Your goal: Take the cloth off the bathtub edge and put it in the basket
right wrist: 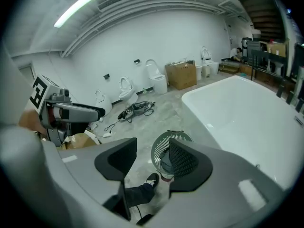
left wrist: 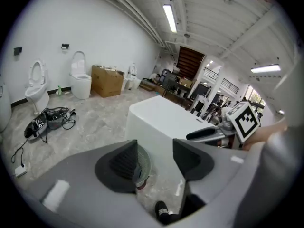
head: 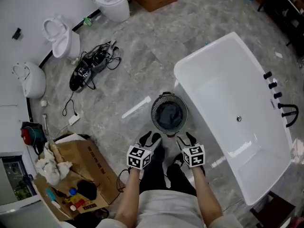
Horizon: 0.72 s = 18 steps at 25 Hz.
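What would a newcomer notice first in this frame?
The big white bathtub fills the head view's right side. Beside it a round basket stands on the floor with a dark cloth already inside. The left gripper and right gripper hover open and empty just below it.

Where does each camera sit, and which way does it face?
Head view: on the person's head, facing steeply down at the basket, bathtub and floor; forearms, legs, left claw and right claw show.
Left gripper view: on the left claw, facing along its open jaws toward the bathtub's end; the right claw and a shoe show.
Right gripper view: on the right claw, facing the basket and bathtub; the left claw and a shoe show.
Both gripper views share the basket, bathtub and toilets.
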Motion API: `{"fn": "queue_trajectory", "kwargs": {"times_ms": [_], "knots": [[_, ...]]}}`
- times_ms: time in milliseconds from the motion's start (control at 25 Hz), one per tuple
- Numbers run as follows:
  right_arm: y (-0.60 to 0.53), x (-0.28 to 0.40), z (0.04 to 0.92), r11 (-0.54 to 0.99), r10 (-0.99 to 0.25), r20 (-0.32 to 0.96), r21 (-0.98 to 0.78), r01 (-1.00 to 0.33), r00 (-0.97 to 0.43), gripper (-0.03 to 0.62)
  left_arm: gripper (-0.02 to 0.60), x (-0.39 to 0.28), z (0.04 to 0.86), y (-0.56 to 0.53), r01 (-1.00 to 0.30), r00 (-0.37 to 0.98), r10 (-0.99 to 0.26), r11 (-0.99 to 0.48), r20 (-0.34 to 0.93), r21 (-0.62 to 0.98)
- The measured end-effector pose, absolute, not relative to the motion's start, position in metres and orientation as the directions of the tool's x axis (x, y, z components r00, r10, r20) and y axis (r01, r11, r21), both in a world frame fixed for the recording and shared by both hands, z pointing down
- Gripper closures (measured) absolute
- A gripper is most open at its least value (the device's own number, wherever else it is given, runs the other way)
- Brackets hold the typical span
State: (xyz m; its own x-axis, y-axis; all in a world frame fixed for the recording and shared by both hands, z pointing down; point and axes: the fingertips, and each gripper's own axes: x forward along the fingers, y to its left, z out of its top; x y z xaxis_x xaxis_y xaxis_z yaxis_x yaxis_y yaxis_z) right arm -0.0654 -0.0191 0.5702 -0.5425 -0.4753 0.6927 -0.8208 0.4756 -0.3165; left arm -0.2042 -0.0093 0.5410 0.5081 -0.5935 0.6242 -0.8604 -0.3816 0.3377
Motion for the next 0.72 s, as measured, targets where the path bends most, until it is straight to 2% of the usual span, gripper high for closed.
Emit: {"fn": "queue_trajectory", "kwargs": {"times_ms": [360,720], "knots": [[0.022,-0.037,0.486,0.533,-0.505,0.618,-0.325,-0.781,-0.602,0.405,0.295,-0.173,0.458,0.012,-0.892,0.451,-0.708,-0.333,0.543,0.306],[0.047,-0.034,0.453,0.584,-0.539,0.557,-0.294,-0.757,-0.632,0.405,0.295,-0.162,0.443,0.054,-0.905,0.419,-0.748,-0.3,0.514,0.302]]}}
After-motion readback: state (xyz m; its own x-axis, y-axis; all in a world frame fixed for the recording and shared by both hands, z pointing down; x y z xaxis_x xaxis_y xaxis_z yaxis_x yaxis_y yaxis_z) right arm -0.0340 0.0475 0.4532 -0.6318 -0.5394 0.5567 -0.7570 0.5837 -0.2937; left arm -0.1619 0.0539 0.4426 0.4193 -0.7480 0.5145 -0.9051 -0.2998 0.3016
